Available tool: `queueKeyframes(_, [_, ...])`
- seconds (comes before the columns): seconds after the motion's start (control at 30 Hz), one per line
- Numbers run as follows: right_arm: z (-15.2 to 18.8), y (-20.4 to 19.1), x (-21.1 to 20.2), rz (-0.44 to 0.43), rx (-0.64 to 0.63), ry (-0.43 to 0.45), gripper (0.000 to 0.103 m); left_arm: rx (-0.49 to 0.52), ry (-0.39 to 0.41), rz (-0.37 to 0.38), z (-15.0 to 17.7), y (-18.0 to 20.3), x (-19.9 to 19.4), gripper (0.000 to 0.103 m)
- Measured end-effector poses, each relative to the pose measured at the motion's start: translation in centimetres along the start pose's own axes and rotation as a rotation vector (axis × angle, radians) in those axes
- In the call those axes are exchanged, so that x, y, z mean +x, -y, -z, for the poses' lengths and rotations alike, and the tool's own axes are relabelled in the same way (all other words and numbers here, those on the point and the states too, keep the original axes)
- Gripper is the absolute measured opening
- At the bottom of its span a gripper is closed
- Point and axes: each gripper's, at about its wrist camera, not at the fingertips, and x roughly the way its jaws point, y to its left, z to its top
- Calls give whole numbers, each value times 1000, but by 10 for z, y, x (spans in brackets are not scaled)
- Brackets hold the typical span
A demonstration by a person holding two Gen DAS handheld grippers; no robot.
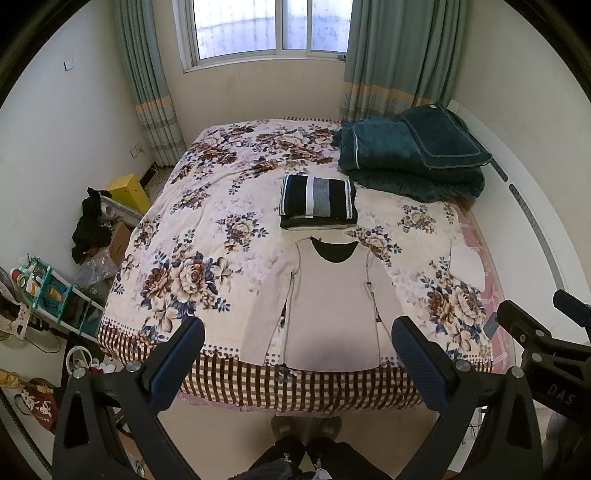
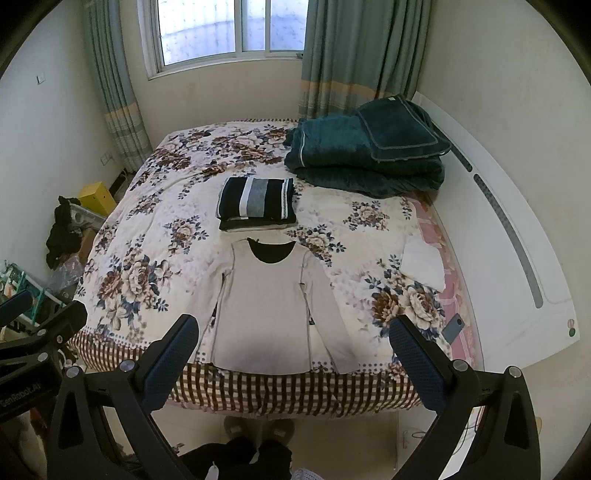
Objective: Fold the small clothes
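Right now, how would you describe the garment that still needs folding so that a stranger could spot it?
Start at the floral bedspread covering the bed. At its near edge, by the checked border, lies the beige long-sleeved top, spread flat with its sleeves down its sides. Unlike the folded striped stack just beyond its collar and the teal blankets farther back, it is pale, plain and unfolded.

Both wrist views look down from the bed's (image 1: pixel 236 384) foot toward the window (image 1: pixel 258 29). The left view sits slightly leftward; both share the whole bed.
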Motion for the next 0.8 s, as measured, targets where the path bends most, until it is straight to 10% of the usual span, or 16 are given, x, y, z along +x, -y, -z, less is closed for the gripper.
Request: queueKeyframes(0.8, [-15, -11, -11, -5, 0, 10, 103, -5, 10, 9, -11, 4, -4, 103])
